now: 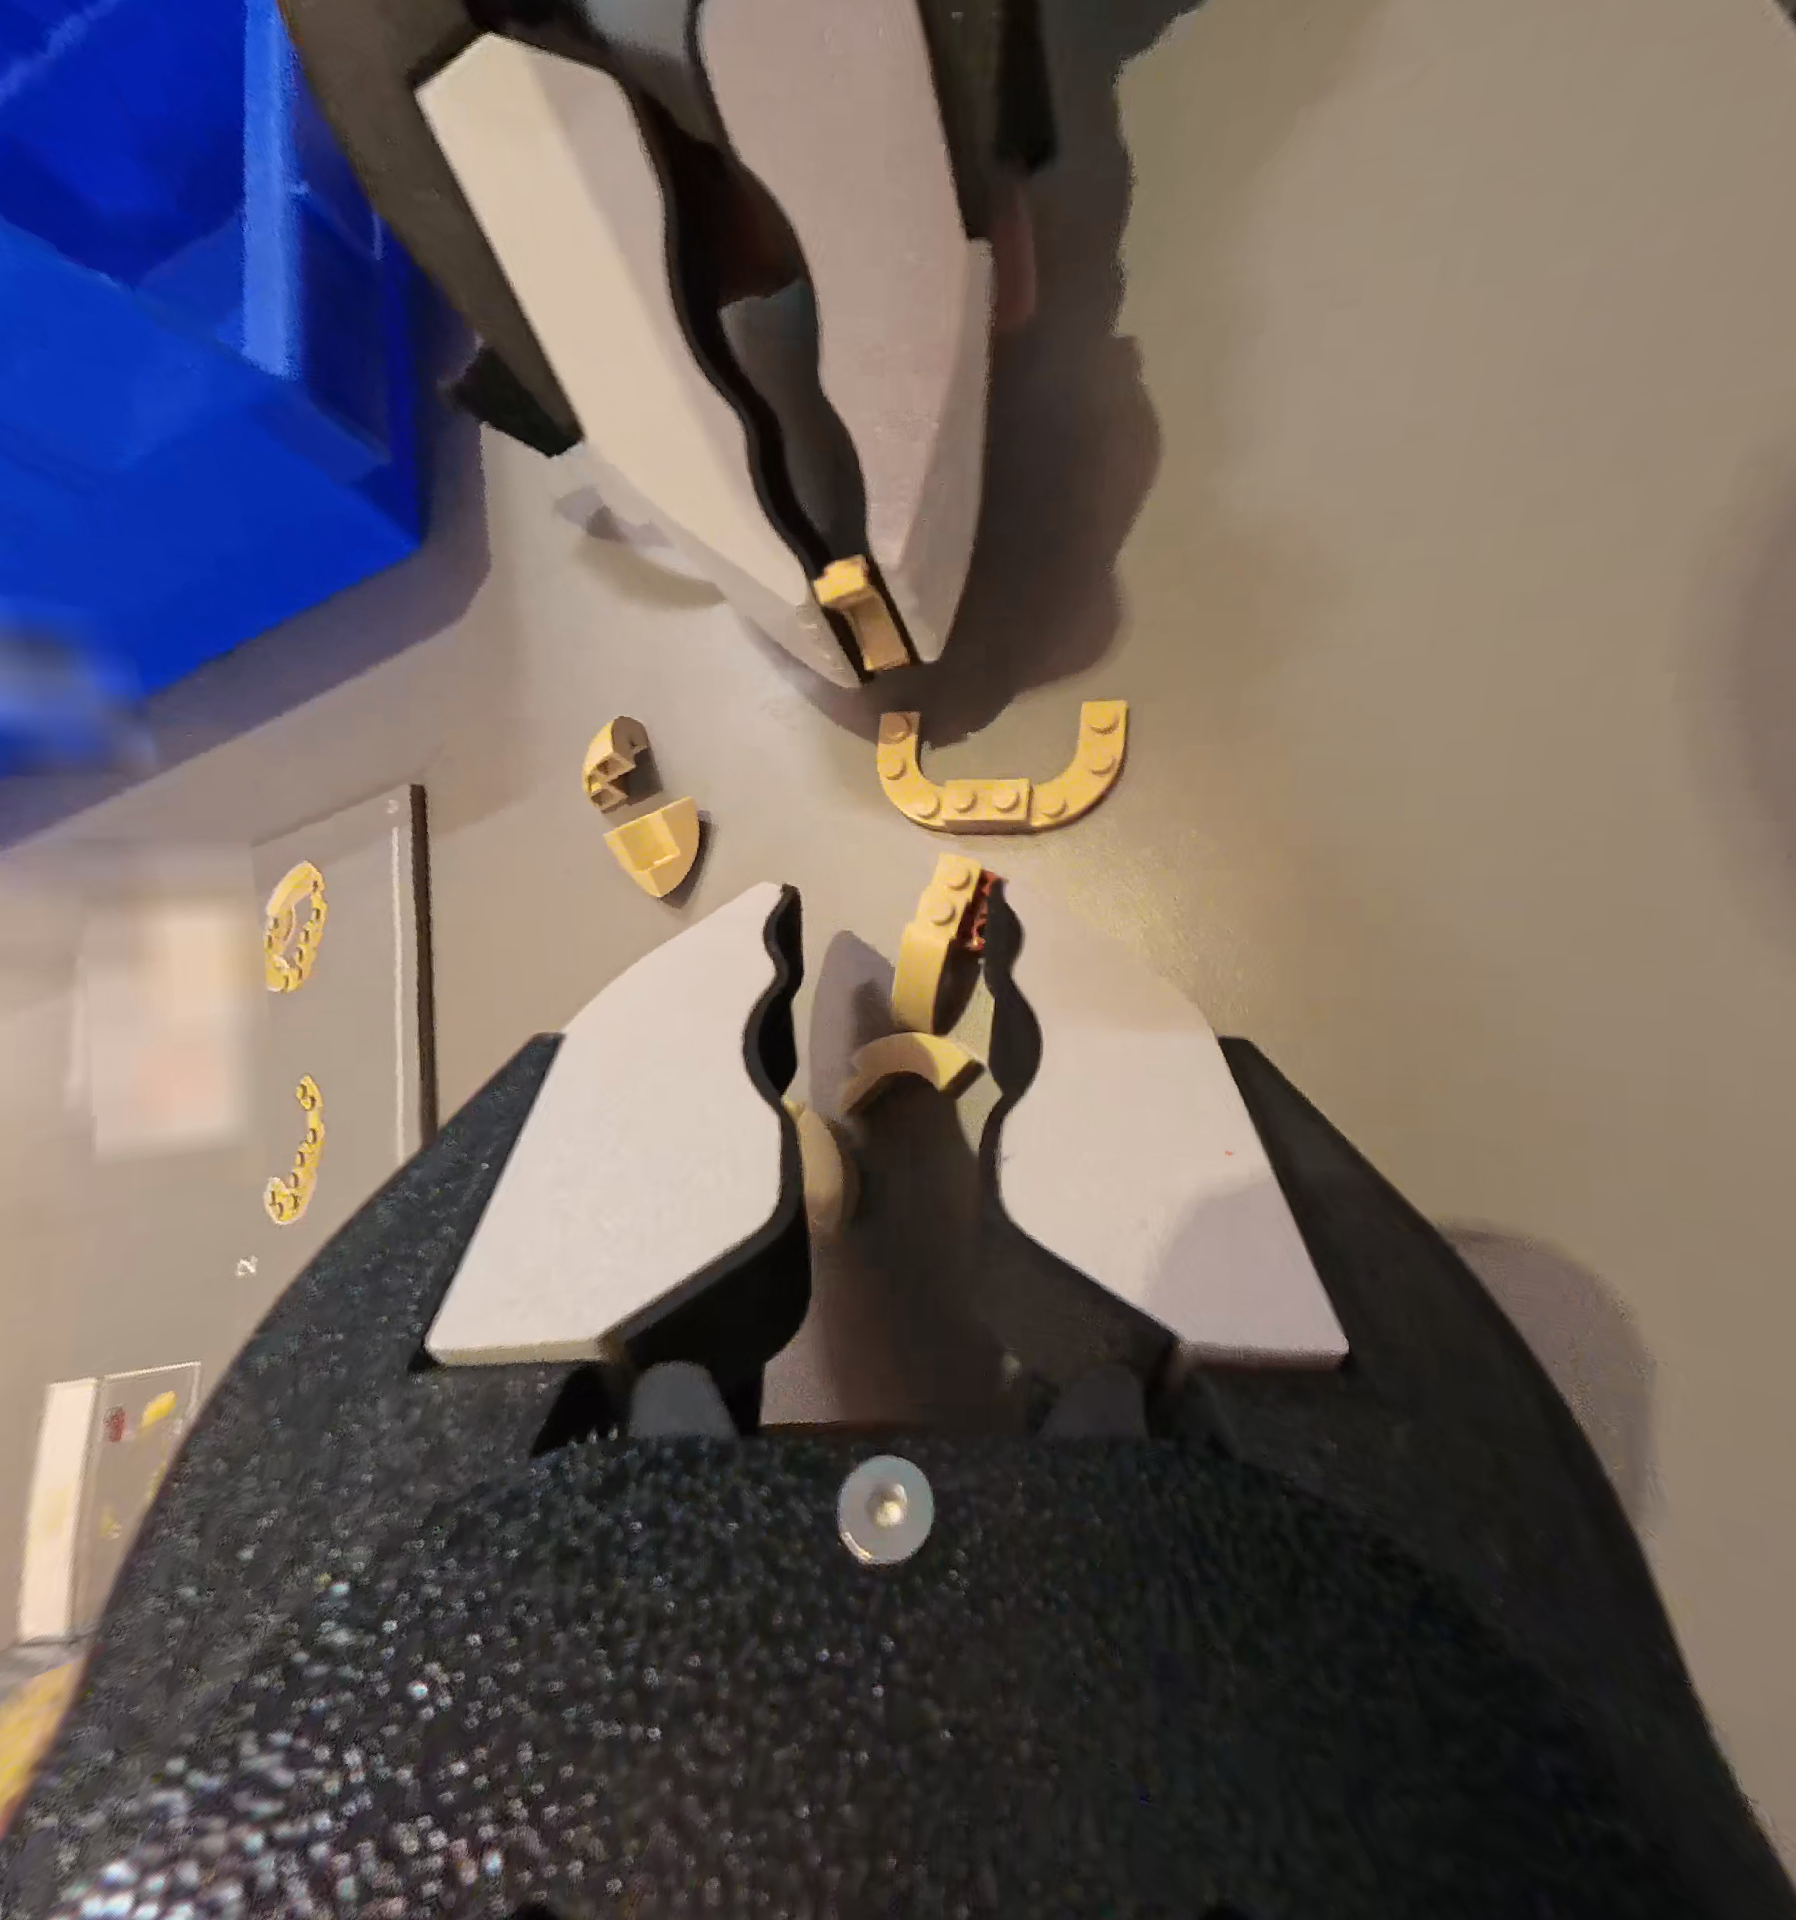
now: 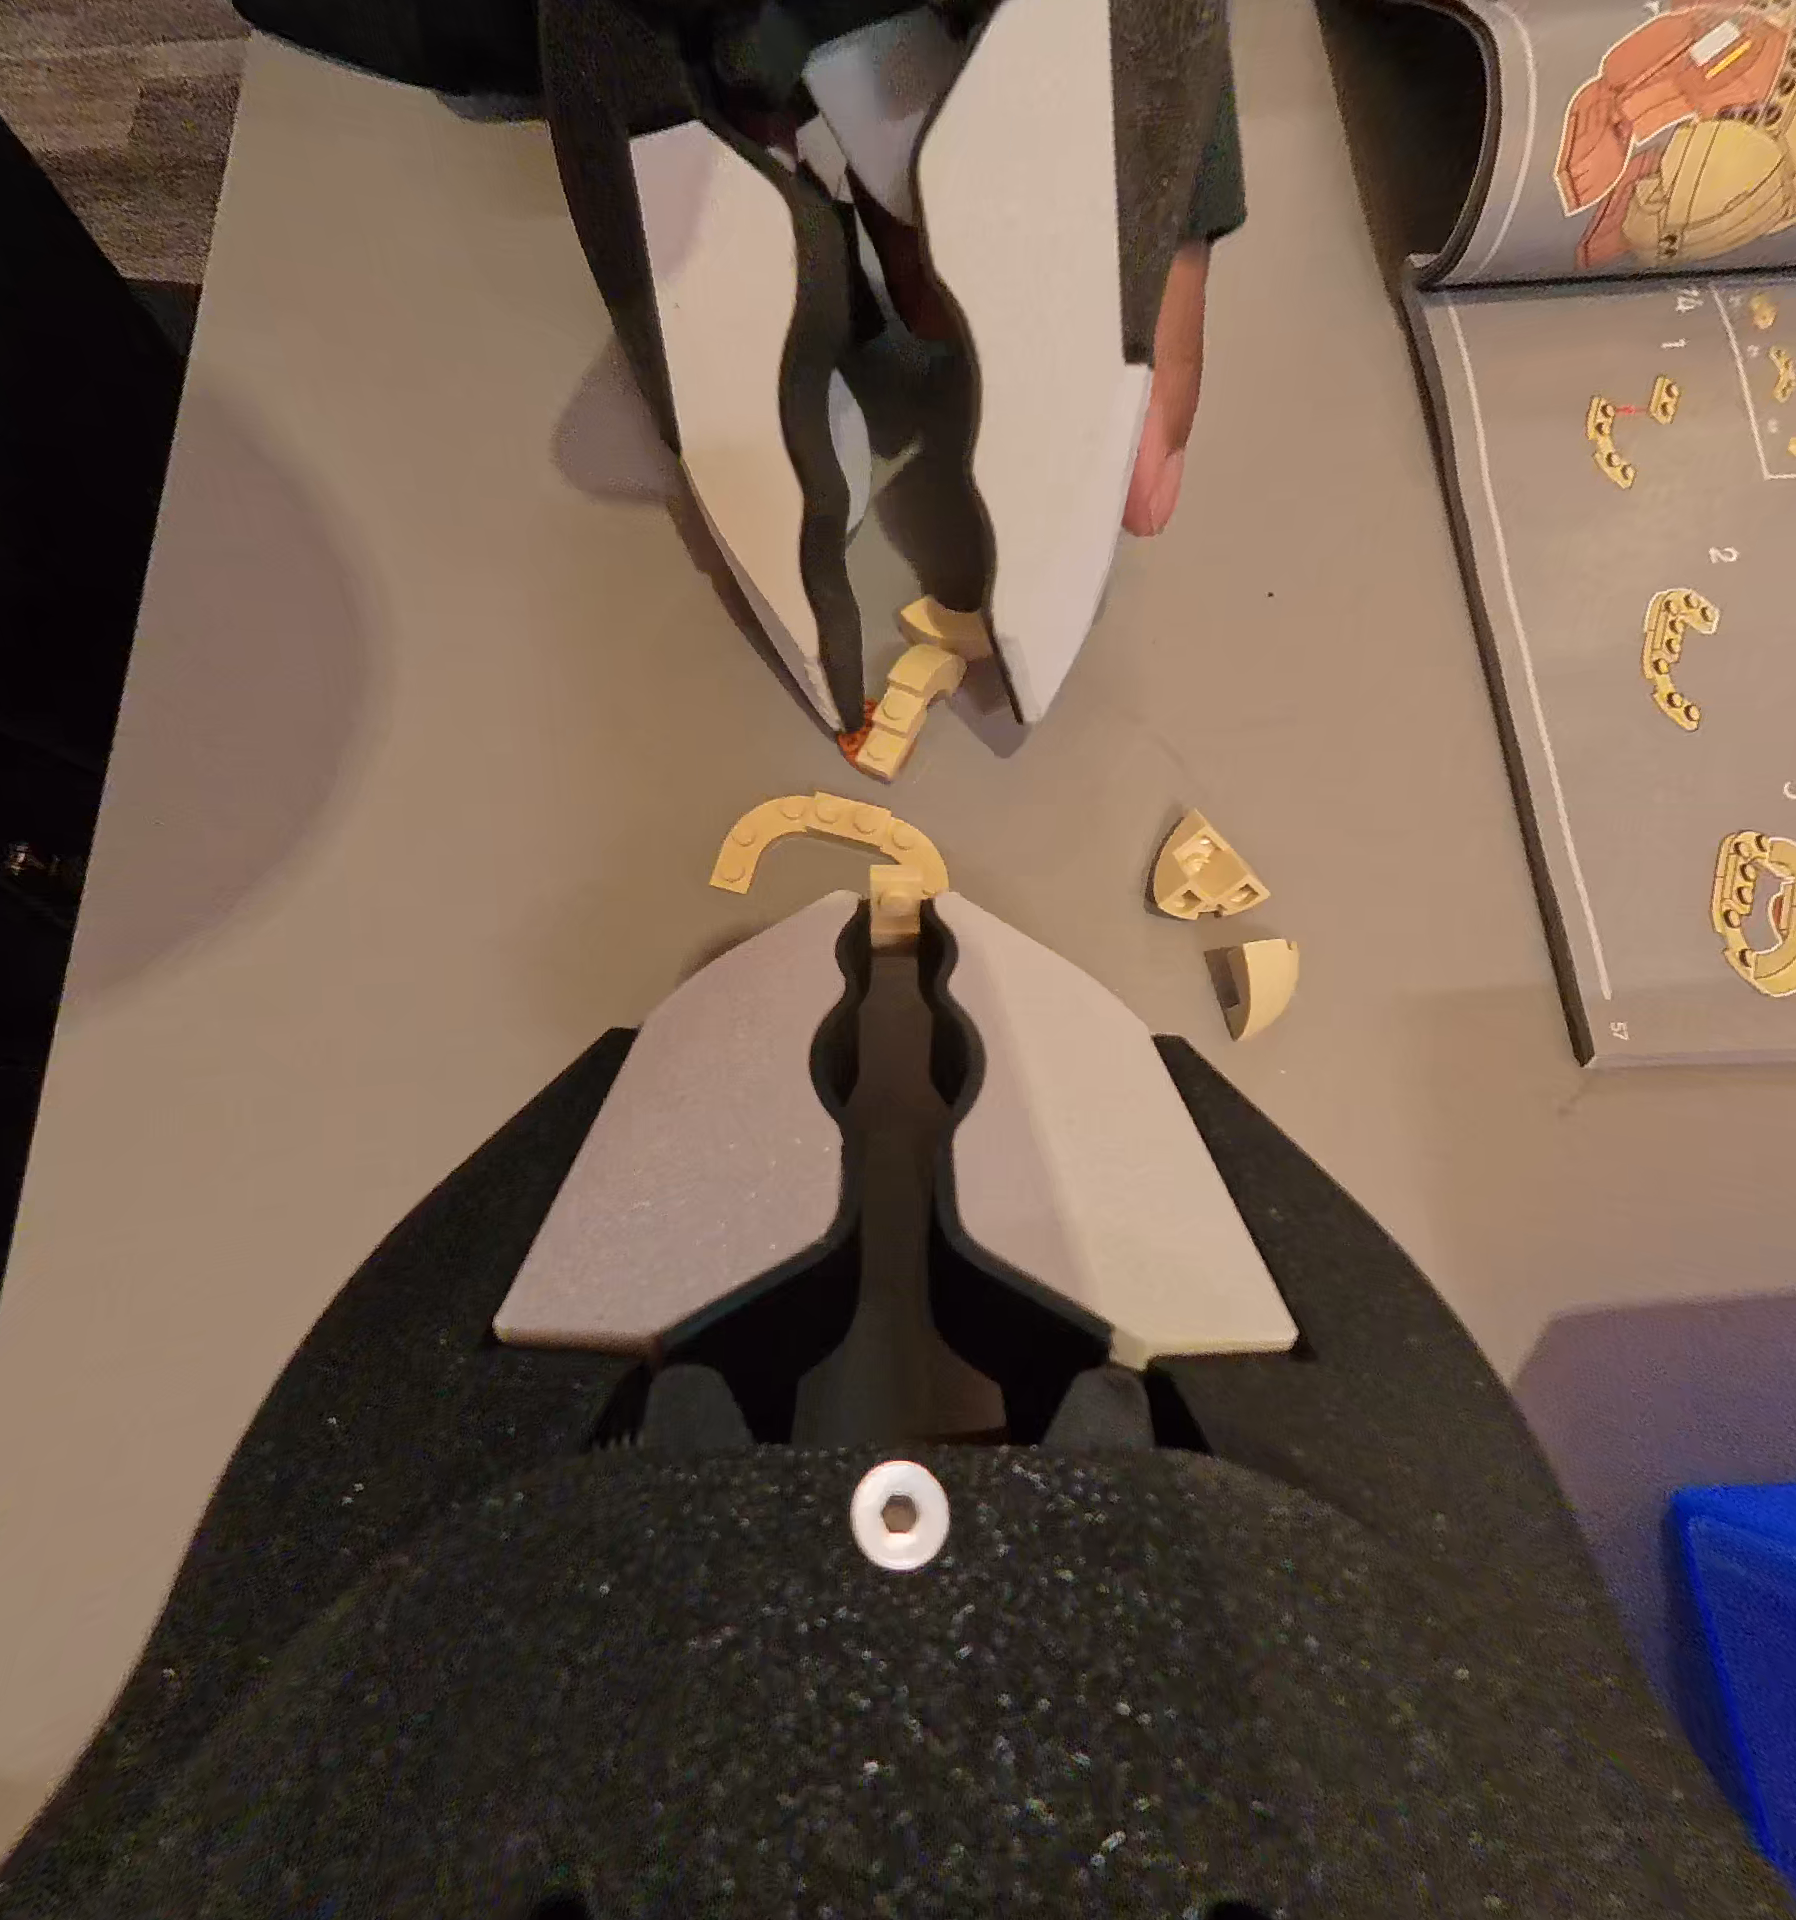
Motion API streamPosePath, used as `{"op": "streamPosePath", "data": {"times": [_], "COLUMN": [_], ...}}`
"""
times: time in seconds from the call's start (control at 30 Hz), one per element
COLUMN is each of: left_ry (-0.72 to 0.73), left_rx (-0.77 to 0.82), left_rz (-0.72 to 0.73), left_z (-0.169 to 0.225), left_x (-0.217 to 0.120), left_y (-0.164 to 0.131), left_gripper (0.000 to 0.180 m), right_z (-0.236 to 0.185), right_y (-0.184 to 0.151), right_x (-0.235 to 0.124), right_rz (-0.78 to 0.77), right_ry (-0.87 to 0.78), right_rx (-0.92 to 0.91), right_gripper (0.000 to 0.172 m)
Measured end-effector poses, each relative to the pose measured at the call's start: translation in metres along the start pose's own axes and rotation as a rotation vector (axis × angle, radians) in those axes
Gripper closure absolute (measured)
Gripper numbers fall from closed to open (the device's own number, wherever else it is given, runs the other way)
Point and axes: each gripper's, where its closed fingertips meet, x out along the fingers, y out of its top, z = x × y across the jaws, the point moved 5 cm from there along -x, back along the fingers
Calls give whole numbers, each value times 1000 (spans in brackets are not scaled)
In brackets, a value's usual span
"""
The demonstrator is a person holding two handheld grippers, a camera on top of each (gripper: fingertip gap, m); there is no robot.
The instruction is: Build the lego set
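Observation:
My left gripper (image 1: 892,904) is open. A tan curved brick assembly (image 1: 941,945) with a small red-brown piece lies between its fingers. It rests against the right finger, and a clear gap separates it from the left one. In the right wrist view this assembly (image 2: 899,707) sits on the grey table between the spread fingers of the left gripper (image 2: 935,717). My right gripper (image 2: 894,904) is shut on a small tan brick (image 2: 894,914), held just over one end of a tan U-shaped plate (image 2: 821,826). The left wrist view shows the same gripper (image 1: 873,665), brick (image 1: 863,613) and U-shaped plate (image 1: 998,795).
Two tan quarter-dome pieces (image 2: 1206,868) (image 2: 1258,982) lie to the right of the plate. An open instruction booklet (image 2: 1652,675) lies at the table's right. A blue bin (image 1: 146,364) stands beside it and shows in the right wrist view's corner (image 2: 1777,1662). A person's fingertip (image 2: 1154,488) is behind the left gripper. There is about 4 centimeters between the tips of the two grippers.

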Motion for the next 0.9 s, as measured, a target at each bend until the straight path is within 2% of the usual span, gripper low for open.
{"op": "streamPosePath", "data": {"times": [0.43,0.57,0.6,0.77,0.9], "left_ry": [-51,-150,-167,-221,-243], "left_rx": [271,273,255,-32,-338], "left_rz": [44,29,15,-46,47], "left_z": [-1,-3,-3,-6,-10], "left_x": [-13,-4,-1,3,-2], "left_y": [-7,-9,-9,-4,9], "left_gripper": [151,161,171,172,172], "right_z": [-4,-5,-5,-6,-5], "right_y": [3,3,3,4,6], "right_x": [0,2,2,1,0], "right_rz": [11,2,-1,-11,-6], "right_ry": [26,20,13,-31,-60], "right_rx": [-10,-30,-38,-90,-117], "right_gripper": [164,164,164,164,164]}}
